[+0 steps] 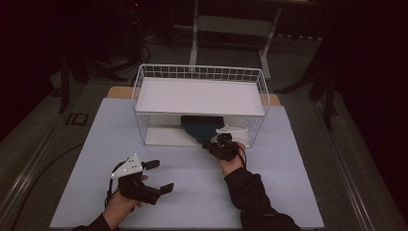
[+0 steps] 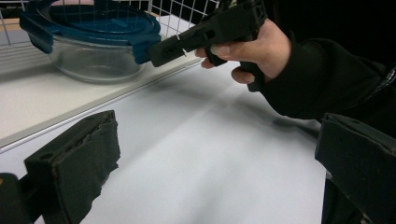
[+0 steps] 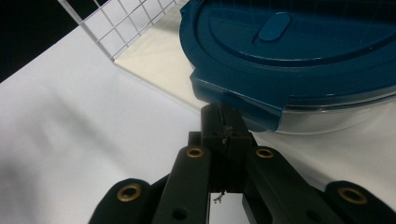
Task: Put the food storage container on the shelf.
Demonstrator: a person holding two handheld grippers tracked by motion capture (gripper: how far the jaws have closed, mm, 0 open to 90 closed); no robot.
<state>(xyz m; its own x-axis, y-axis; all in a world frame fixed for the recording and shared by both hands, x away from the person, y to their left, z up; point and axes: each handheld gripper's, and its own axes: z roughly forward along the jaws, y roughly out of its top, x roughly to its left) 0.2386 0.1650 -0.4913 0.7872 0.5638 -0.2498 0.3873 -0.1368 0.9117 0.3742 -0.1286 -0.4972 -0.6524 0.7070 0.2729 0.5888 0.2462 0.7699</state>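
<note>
Dim room, dark floor and stands behind; pale table (image 1: 192, 192) in the foreground with a white wire rack (image 1: 199, 103) at its far middle, solid white shelf (image 1: 199, 96) on top, open bay beneath.

Inside that lower bay, on the rack's white base: a round glass container (image 2: 93, 65) with a dark blue clip-on lid (image 3: 299, 51), sitting near the front edge and slightly right of centre. Lid on, side tabs down. Container inside the rack, not yet drawn out onto the table.

Right gripper (image 3: 223, 123) reaching in low from the front, jaws pressed together with nothing between them, tip touching or just short of the lid's near tab (image 3: 243, 109); contact hard to confirm, probably a nudge or hook rather than a pinch. Right hand (image 2: 254, 46) wrapped round the gripper body, dark sleeve behind it.

Left gripper (image 1: 153, 177) well apart from the rack, low over the near left of the table, jaws spread wide and holding nothing, foam pads (image 2: 79, 163) facing each other.

Progress, judged from the layout: approach made, container reached; pulling it out, or opening it, apparently all still to do, with the left gripper waiting.

Hard to make out: from above, most of the container hidden under the top shelf, a dark blue patch alone visible. Contents of the container unclear through the glass, seemingly empty. Far half of the lid cut off in the right gripper view. Rear of the rack's bay in shadow.
</note>
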